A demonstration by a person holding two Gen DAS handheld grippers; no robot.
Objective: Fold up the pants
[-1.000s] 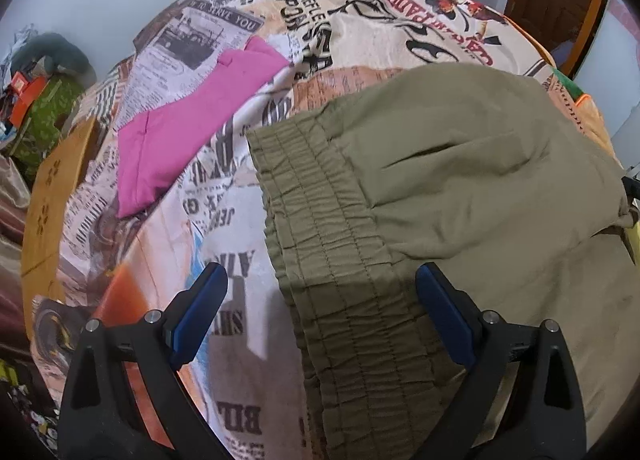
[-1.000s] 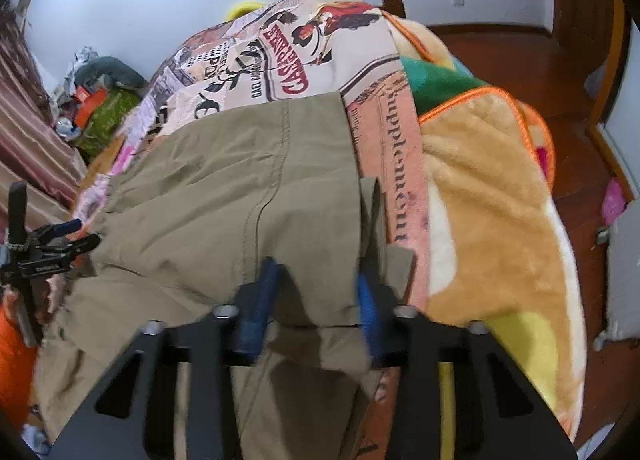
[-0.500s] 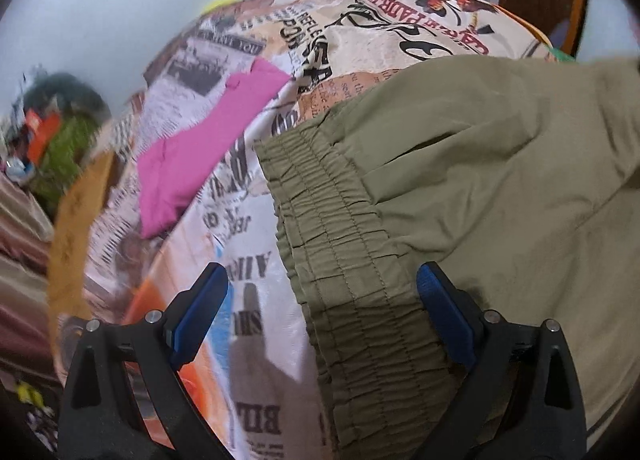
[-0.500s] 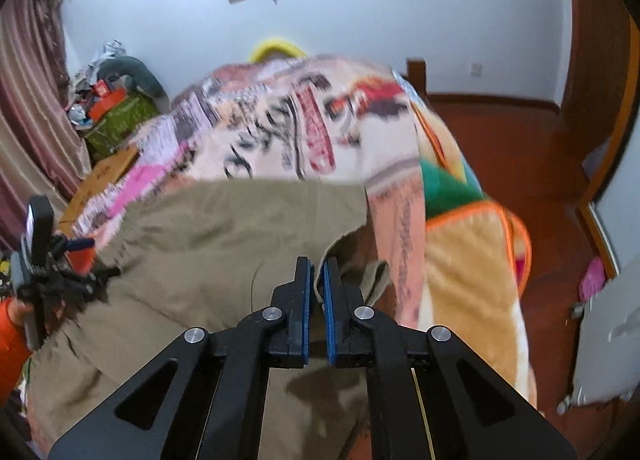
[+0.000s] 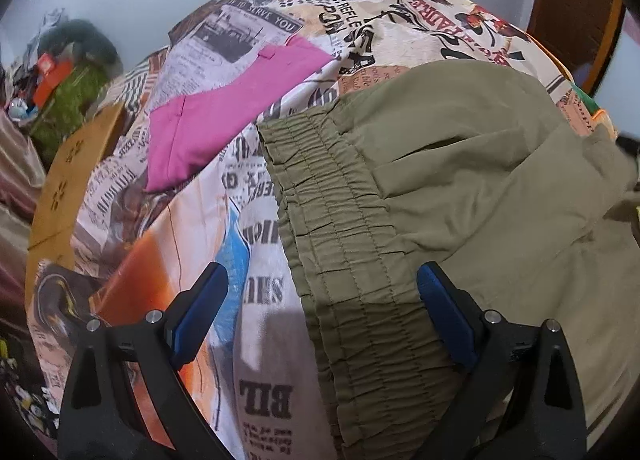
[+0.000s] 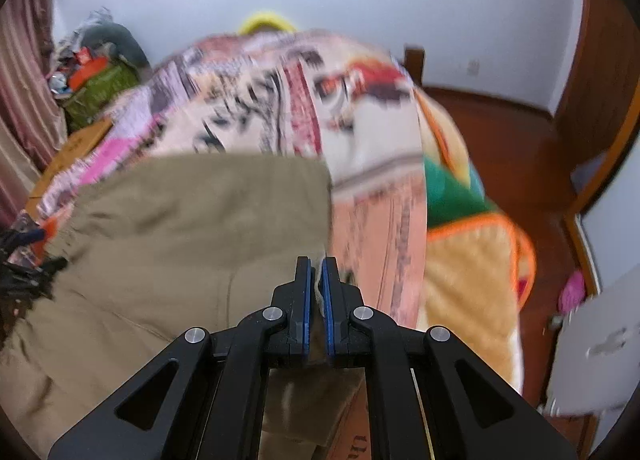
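Olive-green pants (image 5: pixel 472 196) lie spread on a bed with a newspaper-print cover (image 5: pixel 256 220). Their gathered elastic waistband (image 5: pixel 352 280) runs between the wide-apart blue pads of my left gripper (image 5: pixel 322 292), which is open and hovers over it without pinching it. In the right wrist view my right gripper (image 6: pixel 316 272) is shut on a fold of the pants' fabric (image 6: pixel 192 232) at the leg end, and a thin strip of cloth shows between its pads. The left gripper (image 6: pixel 28 260) shows as a dark blur at that view's left edge.
A folded pink garment (image 5: pixel 224 120) lies on the cover beyond the waistband. A yellow and orange blanket (image 6: pixel 472 272) hangs over the bed's right side above a wooden floor (image 6: pixel 504 148). A cardboard box (image 5: pixel 68 176) and piled clutter (image 5: pixel 64 80) stand left of the bed.
My right gripper closed on the pants' leg end and lifted it, drawing the cloth up and toward the waistband side. My left gripper stayed open over the waistband, barely shifting.
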